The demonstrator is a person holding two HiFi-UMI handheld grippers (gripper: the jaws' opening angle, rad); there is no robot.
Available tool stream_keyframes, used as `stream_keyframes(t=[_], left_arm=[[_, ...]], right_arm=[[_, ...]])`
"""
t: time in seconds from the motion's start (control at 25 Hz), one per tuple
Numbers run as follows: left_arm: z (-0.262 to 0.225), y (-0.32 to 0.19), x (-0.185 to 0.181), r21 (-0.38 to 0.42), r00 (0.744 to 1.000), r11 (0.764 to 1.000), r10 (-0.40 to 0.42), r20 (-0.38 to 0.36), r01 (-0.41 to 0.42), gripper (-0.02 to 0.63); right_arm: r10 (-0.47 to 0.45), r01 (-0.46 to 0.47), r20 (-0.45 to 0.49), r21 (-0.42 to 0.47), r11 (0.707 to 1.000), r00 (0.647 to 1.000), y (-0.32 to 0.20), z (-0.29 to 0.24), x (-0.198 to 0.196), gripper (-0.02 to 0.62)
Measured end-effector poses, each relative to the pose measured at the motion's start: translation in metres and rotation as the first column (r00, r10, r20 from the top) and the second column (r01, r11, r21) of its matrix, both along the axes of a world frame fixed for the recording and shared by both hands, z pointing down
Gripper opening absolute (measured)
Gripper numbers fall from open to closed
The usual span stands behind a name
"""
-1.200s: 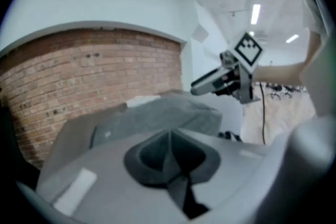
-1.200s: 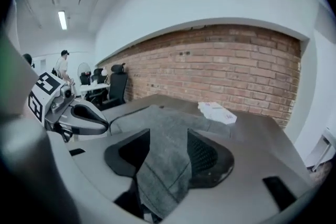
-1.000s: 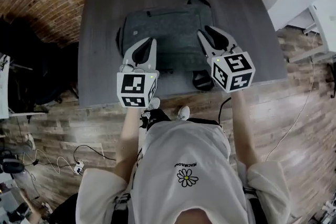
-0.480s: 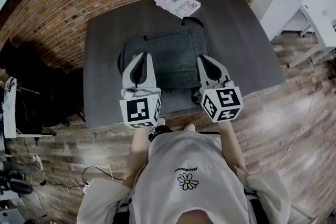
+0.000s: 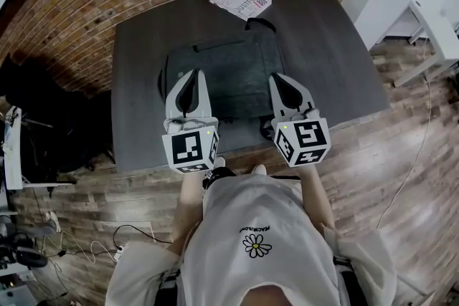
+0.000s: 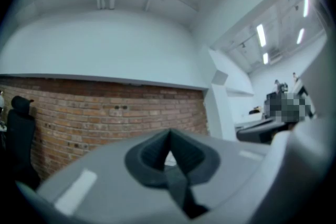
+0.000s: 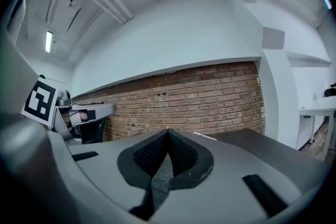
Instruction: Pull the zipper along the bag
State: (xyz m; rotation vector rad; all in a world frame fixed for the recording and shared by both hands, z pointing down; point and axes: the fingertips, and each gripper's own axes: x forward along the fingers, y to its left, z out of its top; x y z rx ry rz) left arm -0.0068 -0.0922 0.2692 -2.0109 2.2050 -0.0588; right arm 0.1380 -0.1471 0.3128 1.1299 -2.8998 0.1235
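Both claws were up in front of me, forearms stretched out from my body and running roughly side by side. My left claw (image 5: 192, 74) pointed level at the brick wall (image 5: 86, 3), tips pinched tight together with nothing between them; its own view gave me only wall and ceiling past the closed jaws. My right claw (image 5: 281, 77) matched it: clenched on nothing and aimed level at the same wall. Its view caught the left claw's marker cube (image 7: 39, 102) off at the left edge. From the head view, the dark grey bag (image 5: 233, 68) lay flat in the middle of the counter (image 5: 330, 46). The left claw hung over its near left part and the right claw over its near right corner, and neither had hold of it. A printed booklet (image 5: 239, 0) sat at the counter's far edge, just beyond the bag.
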Motion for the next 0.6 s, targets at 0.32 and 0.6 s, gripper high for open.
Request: stream_keyframes(t=[0.32,0.6], left_arm=[[0.003,0.001,-0.002,-0.008,1.0,1.0,-0.015,0.003,0.015,0.002],[0.005,0.0,-0.015,-0.015,1.0,1.0,-0.022,-0.008,0.022,0.002]], right_arm=[[0.003,-0.003,0.002,0.005,1.0,1.0,-0.002,-0.002,0.004,0.0],[0.011,-0.011,-0.009,0.006,1.0,1.0,-0.005,-0.003,-0.002,-0.001]])
